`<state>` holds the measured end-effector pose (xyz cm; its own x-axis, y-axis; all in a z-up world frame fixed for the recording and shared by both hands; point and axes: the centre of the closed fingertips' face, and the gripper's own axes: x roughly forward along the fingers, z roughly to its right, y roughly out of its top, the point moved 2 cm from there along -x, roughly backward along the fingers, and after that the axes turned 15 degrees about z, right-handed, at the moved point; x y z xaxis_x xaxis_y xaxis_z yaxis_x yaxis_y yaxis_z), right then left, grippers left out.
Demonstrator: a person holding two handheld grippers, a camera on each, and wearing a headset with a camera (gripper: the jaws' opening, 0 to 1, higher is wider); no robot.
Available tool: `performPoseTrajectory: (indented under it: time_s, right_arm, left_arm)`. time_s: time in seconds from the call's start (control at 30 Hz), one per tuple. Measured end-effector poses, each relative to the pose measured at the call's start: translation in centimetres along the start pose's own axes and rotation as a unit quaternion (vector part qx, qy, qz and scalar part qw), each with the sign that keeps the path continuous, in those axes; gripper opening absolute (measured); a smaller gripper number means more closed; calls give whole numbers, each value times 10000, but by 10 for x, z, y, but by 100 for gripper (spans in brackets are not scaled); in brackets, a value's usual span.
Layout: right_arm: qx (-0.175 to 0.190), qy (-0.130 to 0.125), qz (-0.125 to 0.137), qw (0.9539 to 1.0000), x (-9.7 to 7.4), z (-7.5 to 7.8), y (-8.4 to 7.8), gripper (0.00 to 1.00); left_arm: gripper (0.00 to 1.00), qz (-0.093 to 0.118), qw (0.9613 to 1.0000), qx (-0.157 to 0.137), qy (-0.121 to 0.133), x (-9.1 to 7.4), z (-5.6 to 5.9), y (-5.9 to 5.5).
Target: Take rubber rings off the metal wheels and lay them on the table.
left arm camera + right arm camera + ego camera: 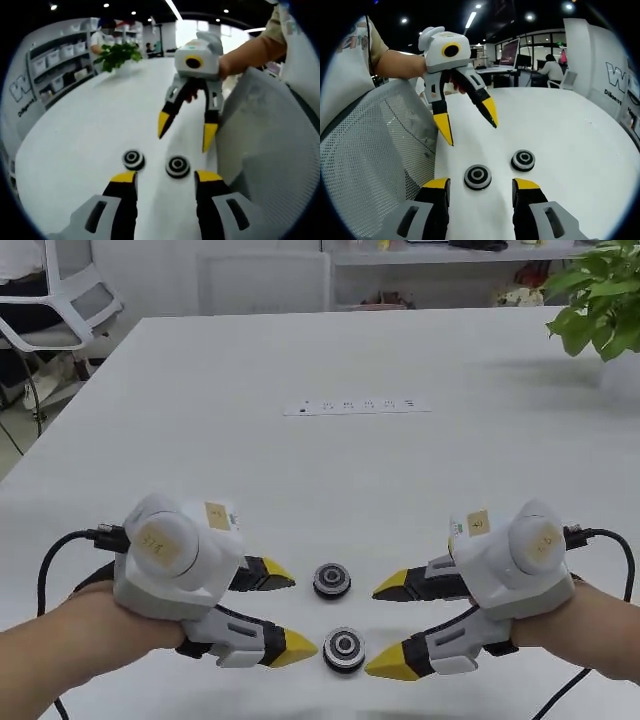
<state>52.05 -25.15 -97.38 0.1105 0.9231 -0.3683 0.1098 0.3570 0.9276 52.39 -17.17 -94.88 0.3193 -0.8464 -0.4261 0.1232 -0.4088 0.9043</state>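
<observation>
Left tool point(287, 610) is hanging wide open in the head view, gripping nothing, its yellow tips aiming in from the left. Right tool point(383, 628) is mirroring it from the other side, just as open and empty. Between them the far wheel point(332, 580) and the near wheel point(344, 649) are lying flat on the white tabletop point(300, 460). Each is showing a shiny metal hub inside a black rubber ring point(316, 581). Neither tool is touching a wheel.

Over to the left gripper view: the left tool point(165, 178) is spreading its jaws well apart. The near wheel point(177, 166) is sitting just ahead of the gap, and the far wheel point(133, 159) is lying beside it. Beyond them the right tool point(185, 138) is gaping, tips angling down.

Now the right gripper view: the right tool point(481, 184) is also holding its jaws wide. The near wheel point(478, 177) is resting just ahead of them, the far wheel point(523, 160) near it, and the open left tool point(470, 131) is facing in from beyond.
</observation>
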Motion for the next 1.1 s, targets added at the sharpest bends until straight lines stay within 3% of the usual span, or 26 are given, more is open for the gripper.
performPoseTrajectory:
  time_s: [0.67, 1.1]
  right_arm:
    - [14, 222, -136, 9997, 8, -2, -12, 40]
    - [47, 237, -134, 9996, 8, -3, -14, 40]
  left_arm:
    - [43, -219, 9990, 61, -389, 21, 8, -11]
    - [34, -216, 9982, -5, -567, 33, 16, -12]
